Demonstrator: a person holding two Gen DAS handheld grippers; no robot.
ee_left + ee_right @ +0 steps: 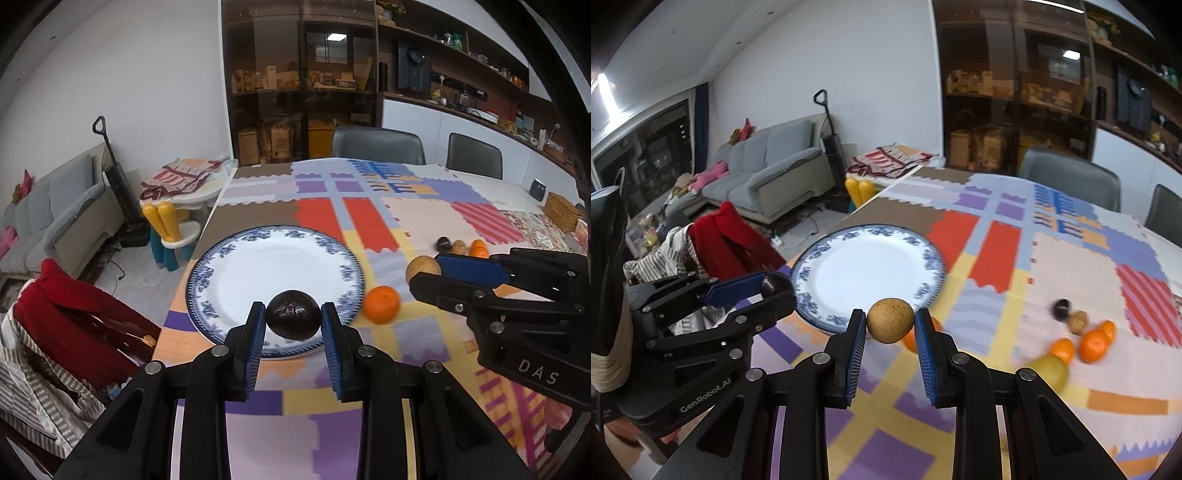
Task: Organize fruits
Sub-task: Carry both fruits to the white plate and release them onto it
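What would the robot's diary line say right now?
left gripper: holds dark fruit over plate | right gripper: holds tan fruit near plate rim | more fruit on tablecloth

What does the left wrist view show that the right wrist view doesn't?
Only the left wrist view: the wicker basket at the table's far right, and the lone orange in full. Only the right wrist view: the yellow-green fruit and the full fruit cluster. Both: the plate, the left gripper shut on the dark fruit, and the right gripper shut on the tan fruit.
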